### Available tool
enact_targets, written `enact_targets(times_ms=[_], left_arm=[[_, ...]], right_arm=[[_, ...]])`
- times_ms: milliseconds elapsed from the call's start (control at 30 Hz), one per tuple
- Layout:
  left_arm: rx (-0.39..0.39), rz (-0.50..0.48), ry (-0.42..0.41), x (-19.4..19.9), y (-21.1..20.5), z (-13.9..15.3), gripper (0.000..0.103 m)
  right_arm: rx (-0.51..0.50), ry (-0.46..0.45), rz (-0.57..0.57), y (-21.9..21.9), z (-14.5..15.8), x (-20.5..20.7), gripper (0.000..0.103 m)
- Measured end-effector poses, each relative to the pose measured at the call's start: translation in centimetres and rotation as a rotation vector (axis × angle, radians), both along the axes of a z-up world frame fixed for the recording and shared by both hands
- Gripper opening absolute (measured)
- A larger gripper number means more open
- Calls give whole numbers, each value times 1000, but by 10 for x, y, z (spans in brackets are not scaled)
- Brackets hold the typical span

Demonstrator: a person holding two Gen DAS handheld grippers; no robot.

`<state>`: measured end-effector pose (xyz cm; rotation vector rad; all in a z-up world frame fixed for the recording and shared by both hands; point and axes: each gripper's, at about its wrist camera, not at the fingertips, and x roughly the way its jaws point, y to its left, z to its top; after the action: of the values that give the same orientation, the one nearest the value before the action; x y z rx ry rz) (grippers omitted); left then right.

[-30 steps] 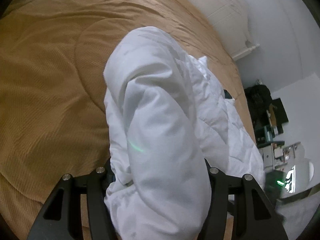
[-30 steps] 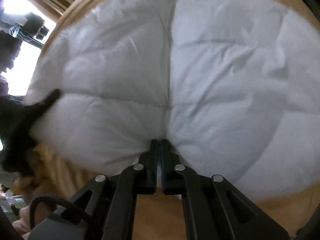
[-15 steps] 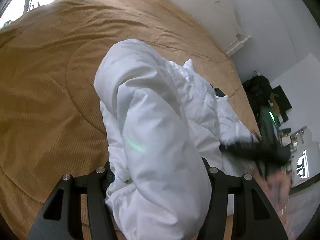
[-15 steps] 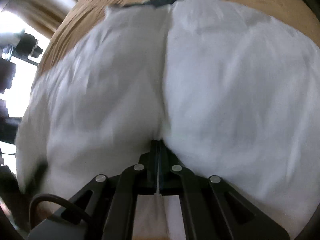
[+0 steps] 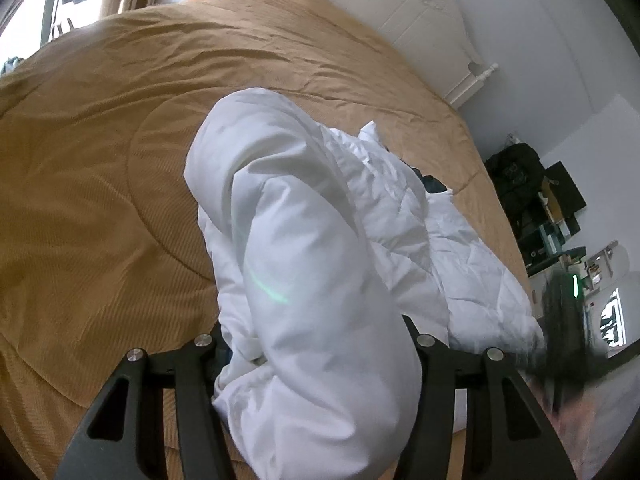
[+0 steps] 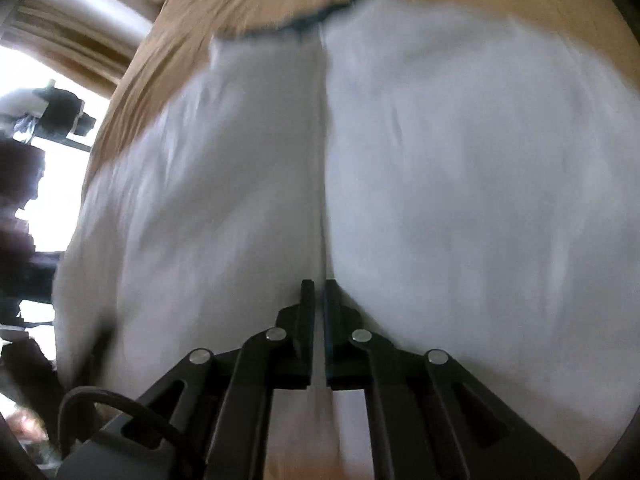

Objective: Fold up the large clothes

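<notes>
A white padded jacket (image 5: 288, 240) lies on a tan bed cover (image 5: 100, 160). In the left wrist view a thick rolled bundle of it rises between the jaws of my left gripper (image 5: 312, 332), which is shut on it; the fingertips are hidden by the cloth. The rest of the jacket trails off to the right. In the right wrist view the jacket (image 6: 460, 160) fills the blurred frame, a dark collar lining at its far edge. My right gripper (image 6: 319, 292) pinches a thin fold at the centre seam, and its jaws are opening by a narrow slit.
A white headboard (image 5: 400, 12) and white wall stand beyond the bed. To the right of the bed are a black bag (image 5: 516, 168) and cluttered shelves. A blurred dark shape (image 5: 560, 340) moves at the jacket's right end. A bright window (image 6: 44, 184) is at the left.
The left bundle has risen a little and the view has rolled. The right gripper has moved with its fold, the jacket lifting and blurring. A thin slit now shows between the right fingers.
</notes>
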<state>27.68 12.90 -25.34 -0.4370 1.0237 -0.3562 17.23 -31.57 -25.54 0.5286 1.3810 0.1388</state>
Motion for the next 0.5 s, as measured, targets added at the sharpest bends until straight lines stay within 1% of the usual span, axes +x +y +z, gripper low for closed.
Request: enact_targets(times_ms=[33,67,100,133,167,233,267,333,400,500], left_arm=[[10,-3,-11,-1,-3,5,54],[14,-14,-20,-2,-7,9,54],[21,-32,-32,-5,-12,14,54],[44,-61,-57,-11,-22,22,54],[74,-90,-88,-16,-33,30,54],[131,-152,-159,-24,-53,48,52],[154,-184,-193,-27,-64,59,52],[169,-228,-230,-29,-82,76,52],[204,-294,-270,-32,-110,97,52],[269,-401,-314,-40,-155,116,52]], right_arm=[[33,28,5,1,-5,-16,6],[85,60,17,4,-17,-33,6],[112,53,16,3,-30,-42,2],[116,44,12,-1,-41,-38,0],[144,49,9,-4,-55,-33,0],[198,88,4,-11,-68,-28,0],[205,104,11,-13,-67,-25,0],[196,110,35,-15,-57,-22,0],[183,53,55,-20,-41,-26,0],[196,-30,32,-45,-16,-42,2]])
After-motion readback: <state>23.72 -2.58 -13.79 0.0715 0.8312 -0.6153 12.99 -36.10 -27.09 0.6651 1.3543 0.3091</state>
